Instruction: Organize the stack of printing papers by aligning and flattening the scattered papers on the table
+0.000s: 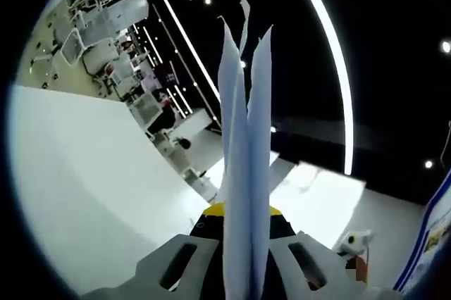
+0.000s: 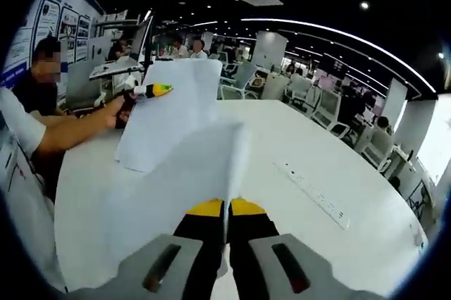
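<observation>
Two grippers hold paper off the table at this moment. In the left gripper view, the left gripper [image 1: 243, 244] has its jaws clenched on the papers [image 1: 243, 166], a small bundle seen edge-on that rises toward 12 o'clock. The sheet tops spread apart into separate tips, so the edges are not aligned. The white table [image 1: 91, 194] lies at 9 o'clock, tilted in the picture.

In the right gripper view, the right gripper [image 2: 225, 233] grasps a white sheet [image 2: 190, 173] between its yellow-tipped jaws; the sheet bends over toward 10 o'clock. Further away, at 11 o'clock, the other gripper, with a hand on it [image 2: 127, 111], holds another sheet [image 2: 173, 113] above the table. A long pale strip [image 2: 313, 191] lies flat on the table at 3 o'clock. A seated person's arm [image 2: 67, 134] reaches in from 9 o'clock.

I judge the aligning is not done. The risk is this: the bundle is pinched only at one end, so loose inner sheets may slip out or fan more if the hand tilts. A strong pinch may also crease the thin paper. If both grippers pull apart on shared sheets, a tear is possible.
</observation>
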Action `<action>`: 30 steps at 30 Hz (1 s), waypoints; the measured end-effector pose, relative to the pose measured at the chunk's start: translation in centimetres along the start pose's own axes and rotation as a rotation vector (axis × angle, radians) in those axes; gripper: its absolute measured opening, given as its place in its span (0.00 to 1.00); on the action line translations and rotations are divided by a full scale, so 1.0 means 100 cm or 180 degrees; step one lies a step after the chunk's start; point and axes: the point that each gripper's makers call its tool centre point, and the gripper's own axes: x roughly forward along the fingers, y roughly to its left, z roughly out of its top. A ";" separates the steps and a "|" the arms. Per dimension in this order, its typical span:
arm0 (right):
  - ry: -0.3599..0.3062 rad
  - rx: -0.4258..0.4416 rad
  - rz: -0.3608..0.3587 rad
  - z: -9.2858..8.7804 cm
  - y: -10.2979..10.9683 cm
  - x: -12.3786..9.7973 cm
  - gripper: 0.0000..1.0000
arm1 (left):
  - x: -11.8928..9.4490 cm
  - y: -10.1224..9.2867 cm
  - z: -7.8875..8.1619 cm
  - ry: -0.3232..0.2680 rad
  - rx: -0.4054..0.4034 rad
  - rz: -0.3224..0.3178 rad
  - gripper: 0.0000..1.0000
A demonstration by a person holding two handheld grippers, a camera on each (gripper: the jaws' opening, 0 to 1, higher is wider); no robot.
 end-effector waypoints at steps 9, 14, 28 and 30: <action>-0.0035 0.0103 -0.0073 0.002 -0.006 -0.001 0.00 | 0.000 -0.006 -0.004 0.0040 -0.0009 -0.0042 0.06; -0.0062 0.0155 -0.0141 0.004 -0.012 -0.004 0.00 | 0.000 -0.001 -0.004 0.0047 -0.0019 -0.0003 0.06; -0.0119 0.0094 -0.0192 0.009 -0.008 -0.006 0.00 | 0.000 -0.008 -0.001 0.0032 0.0017 -0.0052 0.06; -0.0129 0.0108 -0.0202 0.010 -0.009 -0.007 0.00 | 0.001 -0.006 -0.002 0.0036 0.0006 -0.0046 0.06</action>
